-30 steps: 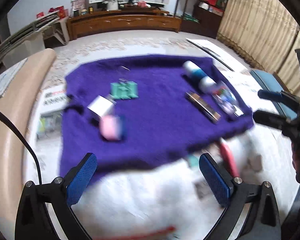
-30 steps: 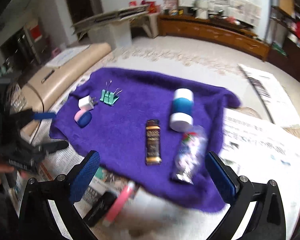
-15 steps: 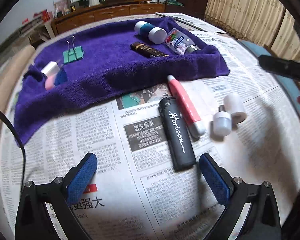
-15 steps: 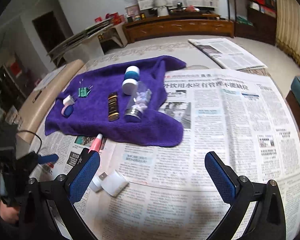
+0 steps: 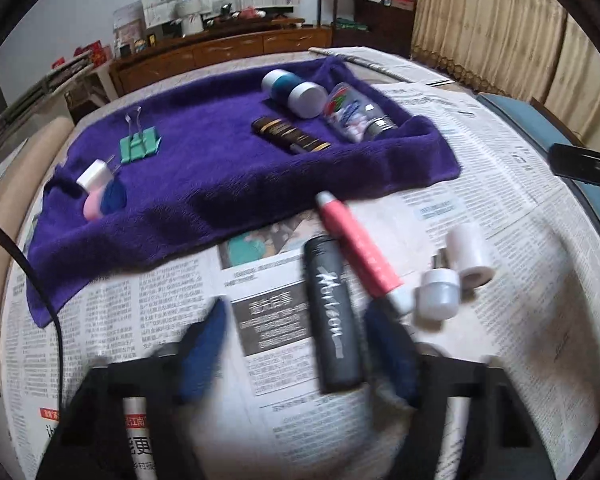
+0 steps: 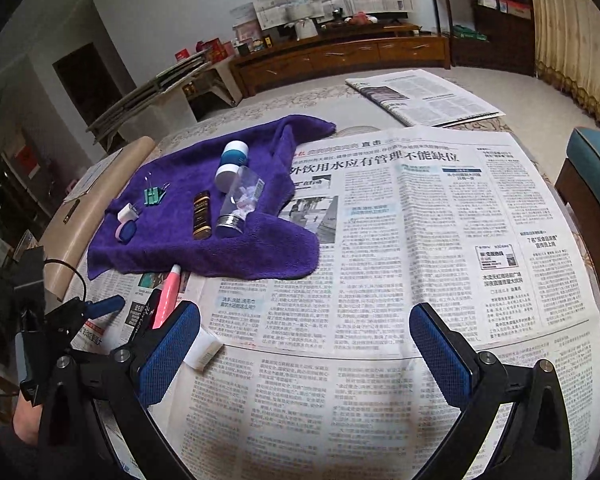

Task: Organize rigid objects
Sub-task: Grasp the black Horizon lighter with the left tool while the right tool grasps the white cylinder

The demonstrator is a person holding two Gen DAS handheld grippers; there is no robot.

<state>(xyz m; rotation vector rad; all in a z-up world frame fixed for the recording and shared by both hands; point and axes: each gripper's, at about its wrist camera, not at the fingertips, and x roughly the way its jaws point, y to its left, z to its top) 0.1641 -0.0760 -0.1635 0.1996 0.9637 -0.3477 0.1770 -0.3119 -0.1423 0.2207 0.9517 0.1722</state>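
A purple towel (image 5: 204, 168) (image 6: 188, 240) lies on a newspaper-covered table and holds a teal binder clip (image 5: 139, 148), a white plug (image 5: 95, 173), a pink-and-blue case (image 5: 104, 202), a brown bar (image 5: 290, 138), a clear bottle (image 5: 354, 118) and a teal jar (image 5: 292, 90). On the newspaper lie a black "Horizon" lighter (image 5: 332, 316), a pink tube (image 5: 360, 252) and two white caps (image 5: 454, 268). My left gripper (image 5: 304, 356) is blurred, its jaws part closed around the lighter's near end. My right gripper (image 6: 304, 356) is open and empty over newspaper.
A folded newspaper (image 6: 420, 100) lies at the table's far side. A blue chair (image 6: 596, 176) stands at the right edge. A beige padded edge (image 6: 96, 208) runs along the left. My left gripper also shows in the right wrist view (image 6: 100, 308).
My left gripper has dropped toward the black lighter and its jaws have narrowed around it. My right gripper has drawn back over the newspaper, still open.
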